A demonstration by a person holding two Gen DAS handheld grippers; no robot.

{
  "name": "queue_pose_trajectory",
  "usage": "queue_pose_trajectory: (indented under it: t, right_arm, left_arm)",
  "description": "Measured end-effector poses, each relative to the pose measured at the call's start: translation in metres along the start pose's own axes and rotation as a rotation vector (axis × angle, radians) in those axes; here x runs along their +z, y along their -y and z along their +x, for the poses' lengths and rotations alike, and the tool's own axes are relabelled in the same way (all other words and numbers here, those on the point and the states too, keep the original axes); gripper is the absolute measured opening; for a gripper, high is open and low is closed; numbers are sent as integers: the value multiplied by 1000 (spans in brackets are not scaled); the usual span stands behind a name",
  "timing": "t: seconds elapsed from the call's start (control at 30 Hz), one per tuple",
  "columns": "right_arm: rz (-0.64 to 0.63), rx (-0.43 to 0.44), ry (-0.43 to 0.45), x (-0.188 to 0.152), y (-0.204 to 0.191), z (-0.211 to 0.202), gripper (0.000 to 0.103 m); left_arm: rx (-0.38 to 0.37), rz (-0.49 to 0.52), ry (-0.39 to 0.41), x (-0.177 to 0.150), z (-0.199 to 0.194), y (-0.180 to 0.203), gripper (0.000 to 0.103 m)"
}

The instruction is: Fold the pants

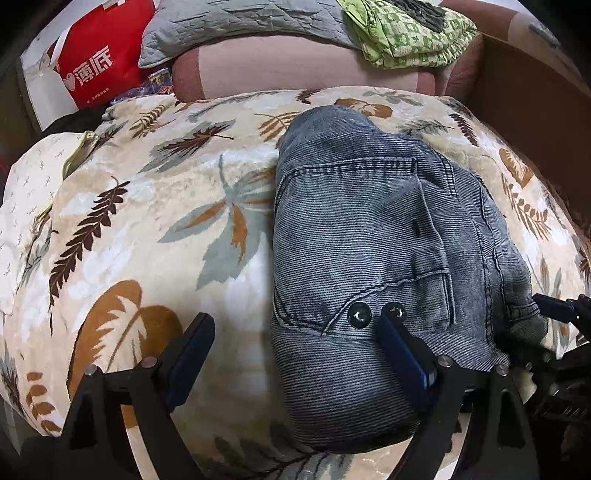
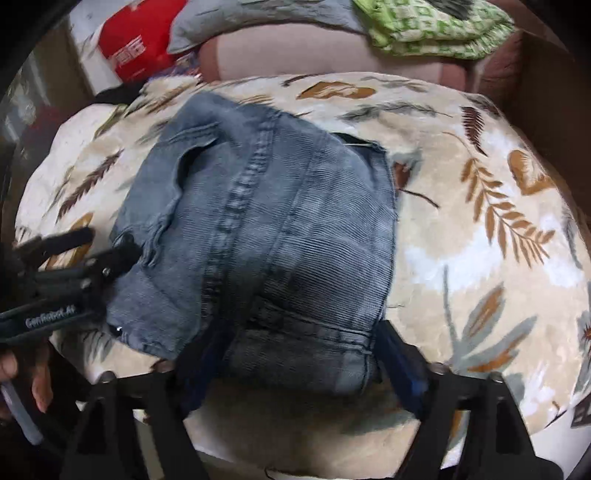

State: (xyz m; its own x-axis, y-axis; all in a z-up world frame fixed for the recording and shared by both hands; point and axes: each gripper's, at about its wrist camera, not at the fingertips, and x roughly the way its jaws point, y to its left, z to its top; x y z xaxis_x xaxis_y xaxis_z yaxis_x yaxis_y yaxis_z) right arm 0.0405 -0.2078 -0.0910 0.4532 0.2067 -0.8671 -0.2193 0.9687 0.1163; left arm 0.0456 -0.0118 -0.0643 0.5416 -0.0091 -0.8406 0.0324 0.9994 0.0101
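Note:
Grey-blue denim pants lie folded into a compact bundle on a leaf-patterned blanket. My left gripper is open; its right finger rests on the pants near two dark buttons, its left finger over the blanket. In the right wrist view the pants fill the middle. My right gripper is open with the near folded edge of the pants between its fingers. The left gripper shows at the left edge there, touching the pants' side.
A pink sofa back lies beyond the blanket, with a grey quilt and a green patterned cloth on it. A red bag stands at the far left. A brown cardboard wall stands on the right.

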Motion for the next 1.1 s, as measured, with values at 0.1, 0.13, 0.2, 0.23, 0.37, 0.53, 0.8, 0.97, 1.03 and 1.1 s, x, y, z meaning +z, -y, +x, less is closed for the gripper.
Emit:
queue_pose_trajectory:
  t: [0.1,0.13,0.2,0.23,0.37,0.53,0.8,0.97,1.03,1.1]
  right_arm:
    - [44,57,19,4,10,-9,85]
    - [61,81,33,5,15,-13,85]
    - [150,150,61,8,30,-22,85]
    - [212,196,76,6,37,-24,85]
    - [439,360,93,-1,71,-29,85]
    - [524,436,38,-22,75,-19,84]
    - [562,407,-55,-25,80,13,72]
    - [494,287,-54,-26,78,9,34]
    - [439,244,-64,-24,72,9,34]
    - [384,214,-92,-19,66,10,35]
  left_arm:
    - [-4,-10,-4,2,-5,-1,90]
    - [-8,-16,1,2,-8,-1,90]
    - [-48,-48,34,1,-19,-4,90]
    - [-69,-71,53,0,-25,-5,90]
    - [-109,-122,52,-4,-24,-6,90]
    - [-88,-103,11,-12,-6,0,90]
    - [-87,-100,12,-13,-5,-1,92]
    - [-79,-105,8,-10,-9,-2,92]
    - [-72,-102,32,-7,-19,0,92]
    - [-76,-87,93,-4,-33,3,92]
